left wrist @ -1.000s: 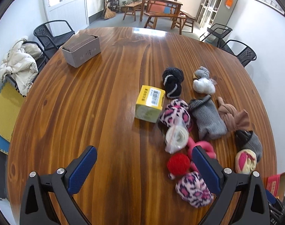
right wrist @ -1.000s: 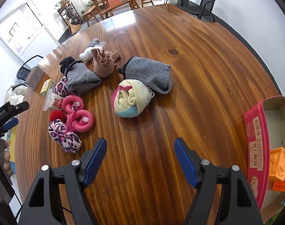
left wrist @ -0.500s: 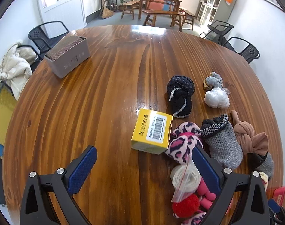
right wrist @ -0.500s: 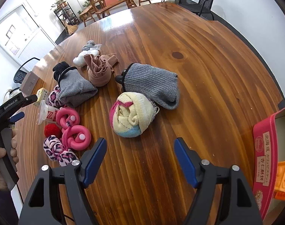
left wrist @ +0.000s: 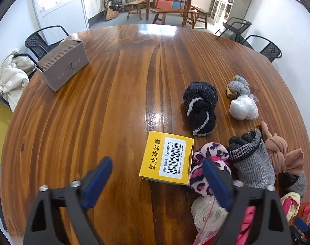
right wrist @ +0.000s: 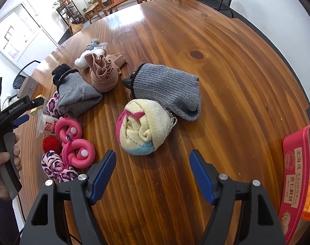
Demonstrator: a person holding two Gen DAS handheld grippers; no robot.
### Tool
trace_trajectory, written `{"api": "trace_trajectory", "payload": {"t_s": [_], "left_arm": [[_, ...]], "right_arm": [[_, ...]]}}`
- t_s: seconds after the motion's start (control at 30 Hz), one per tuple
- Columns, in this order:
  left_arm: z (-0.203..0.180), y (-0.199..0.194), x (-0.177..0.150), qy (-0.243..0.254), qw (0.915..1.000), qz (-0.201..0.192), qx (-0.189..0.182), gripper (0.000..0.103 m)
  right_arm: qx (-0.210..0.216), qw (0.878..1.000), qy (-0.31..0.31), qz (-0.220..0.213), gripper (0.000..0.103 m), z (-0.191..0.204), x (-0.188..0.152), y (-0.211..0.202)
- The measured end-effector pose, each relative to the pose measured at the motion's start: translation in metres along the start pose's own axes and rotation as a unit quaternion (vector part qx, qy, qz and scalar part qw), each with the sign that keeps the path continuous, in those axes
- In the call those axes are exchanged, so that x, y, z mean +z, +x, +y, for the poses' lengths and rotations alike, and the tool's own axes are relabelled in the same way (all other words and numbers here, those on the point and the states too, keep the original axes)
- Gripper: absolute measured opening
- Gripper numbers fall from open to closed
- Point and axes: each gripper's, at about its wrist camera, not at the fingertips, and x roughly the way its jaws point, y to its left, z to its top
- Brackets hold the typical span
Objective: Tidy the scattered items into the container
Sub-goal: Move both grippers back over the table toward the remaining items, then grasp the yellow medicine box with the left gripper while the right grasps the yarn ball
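Narrowing its jaws from full spread, the left tool [left wrist: 157, 179] has dropped toward the yellow box [left wrist: 167, 160], just ahead between its pads but untouched, so a pickup looks imminent. The right tool [right wrist: 153, 169] hangs spread and empty, the rolled cream sock [right wrist: 143, 126] just ahead, the red container [right wrist: 296, 175] to its right. Both work over a glossy wooden desk [left wrist: 114, 102] ringed by black chairs [left wrist: 44, 40].

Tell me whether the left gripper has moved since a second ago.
Yes. The left gripper, fingers closing on nothing, advanced toward the square yellow barcode box on the wooden table.

Black tongs [right wrist: 153, 168], blue pads [right wrist: 103, 174], silver screws; hand [right wrist: 1, 163], dark purple sleeve [right wrist: 1, 214].
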Motion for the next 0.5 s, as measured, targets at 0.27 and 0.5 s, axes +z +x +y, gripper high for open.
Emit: {"api": "trace_trajectory", "payload": {"t_s": [0.27, 0.5], "left_arm": [[-0.004, 0.011, -0.005, 0.013, 0.9998, 0.014, -0.009, 0.047], [0.006, -0.003, -0.009, -0.007, 0.9998, -0.004, -0.017, 0.047]], "right_arm": [[0.003, 1.0, -0.003, 0.0, 0.078, 0.006, 0.005, 0.005], [-0.002, 1.0, 0.004, -0.007, 0.078, 0.005, 0.014, 0.012]]}}
